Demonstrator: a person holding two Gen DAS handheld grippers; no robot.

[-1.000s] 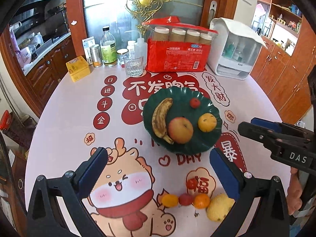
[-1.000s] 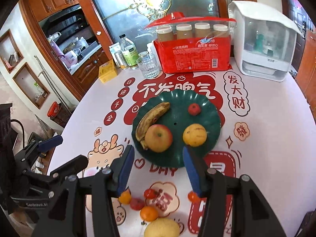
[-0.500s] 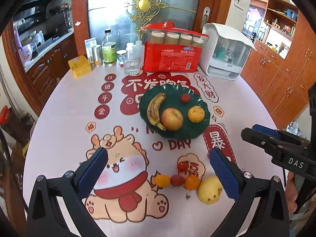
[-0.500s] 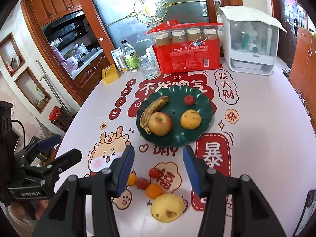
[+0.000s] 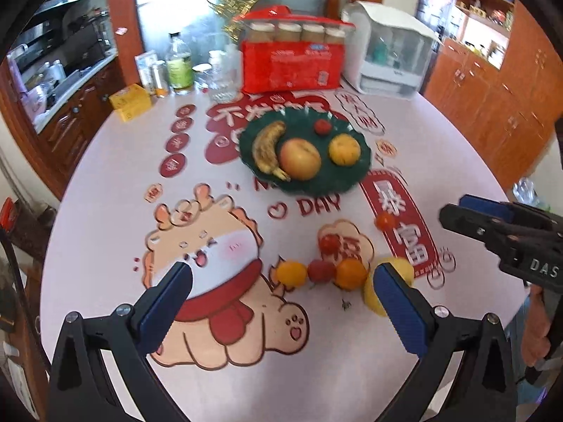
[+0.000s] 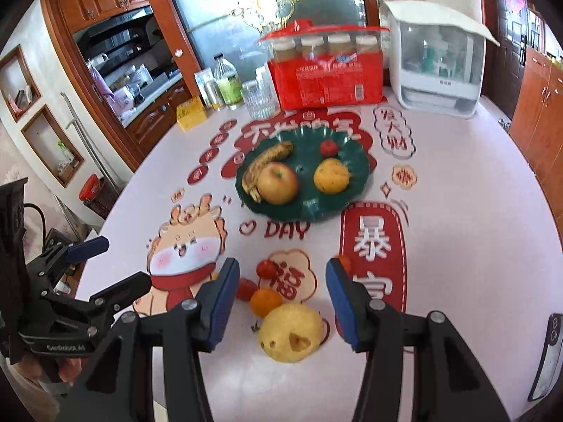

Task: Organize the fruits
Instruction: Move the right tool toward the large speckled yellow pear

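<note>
A dark green plate (image 5: 352, 183) (image 6: 359, 161) holds a banana (image 5: 265, 146), an apple (image 5: 300, 158), a yellow citrus (image 5: 344, 149) and a small red fruit (image 5: 322, 126). Loose fruit lies nearer: a yellow pear (image 6: 290, 332) (image 5: 371, 295), an orange (image 6: 264, 302), red and orange small fruits (image 5: 322, 270), tomatoes (image 5: 384, 221). My left gripper (image 5: 279, 302) is open above the table near them. My right gripper (image 6: 281, 299) is open, its pads on either side of the pear and orange, not touching.
At the table's far edge stand a red box of paper cups (image 5: 292, 66), a white dispenser box (image 5: 390, 56), a glass (image 6: 259, 100), bottles (image 5: 179, 66) and a yellow box (image 5: 130, 102). A phone (image 6: 549, 358) lies at the right edge.
Both grippers have pulled back from the plate toward the near edge and dropped lower toward the loose fruit. The pear now sits between the right gripper's pads. Both stay open.
</note>
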